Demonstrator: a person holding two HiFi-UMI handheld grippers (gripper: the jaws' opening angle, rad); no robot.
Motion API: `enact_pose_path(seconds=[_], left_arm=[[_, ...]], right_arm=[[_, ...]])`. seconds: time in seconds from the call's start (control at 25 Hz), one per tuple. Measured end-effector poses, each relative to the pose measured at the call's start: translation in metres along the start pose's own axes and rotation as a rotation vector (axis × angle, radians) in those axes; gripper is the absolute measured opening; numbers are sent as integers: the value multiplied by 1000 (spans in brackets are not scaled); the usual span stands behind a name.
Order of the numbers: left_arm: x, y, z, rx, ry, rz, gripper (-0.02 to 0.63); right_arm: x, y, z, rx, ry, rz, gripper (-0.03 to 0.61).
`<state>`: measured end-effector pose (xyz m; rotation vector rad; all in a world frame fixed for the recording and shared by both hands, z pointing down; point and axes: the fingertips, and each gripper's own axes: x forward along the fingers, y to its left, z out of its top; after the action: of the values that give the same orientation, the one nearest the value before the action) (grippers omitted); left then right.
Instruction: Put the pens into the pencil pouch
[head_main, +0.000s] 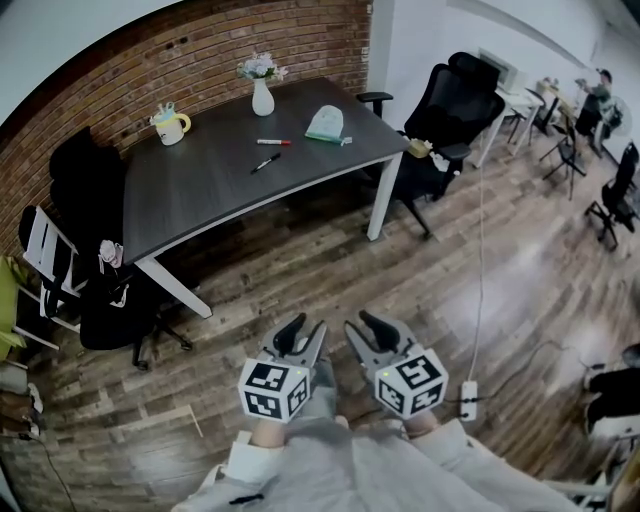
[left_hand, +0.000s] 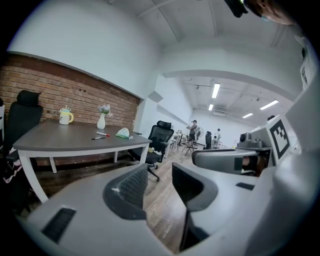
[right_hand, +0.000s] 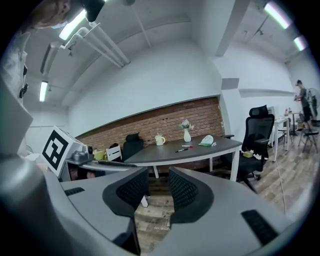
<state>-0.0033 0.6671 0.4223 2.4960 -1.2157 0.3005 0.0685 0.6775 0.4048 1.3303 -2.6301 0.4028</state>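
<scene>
Starting closest in: both claws are held low in front of the person. The left claw is spread wide with nothing in it, and the right claw is also parted with only floor showing through the gap. So nothing's been grabbed and the task hasn't really begun. On the way over there's a power strip with its cord trailing across the wooden floor on the right, which looks like a trip or snag risk if they drift that way. There's also an office chair parked right by the desk's near corner to bump into. Farther out, well apart from the claws, is the desk. The red-capped pen and the black pen lie flat near each other in the middle, with the pencil pouch off to their right. My worry is that thin, round pens lying flat will likely roll or skate away if a claw comes in crooked. I can't tell from here whether the pouch is open. At the back, the vase and mug could get knocked by an overreach.
</scene>
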Motion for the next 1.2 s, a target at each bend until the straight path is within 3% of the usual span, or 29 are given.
enact_pose_path(seconds=[0.32, 0.8, 1.2], left_arm=[[75, 59, 51, 13, -25, -75, 135], [168, 175, 131, 44, -34, -123, 135], [211, 222, 146, 65, -3, -162, 135]], right_arm=[[84, -51, 33, -2, -8, -29, 104], [220, -122, 98, -12, 6, -101, 104], [284, -146, 107, 8, 59, -114, 104]])
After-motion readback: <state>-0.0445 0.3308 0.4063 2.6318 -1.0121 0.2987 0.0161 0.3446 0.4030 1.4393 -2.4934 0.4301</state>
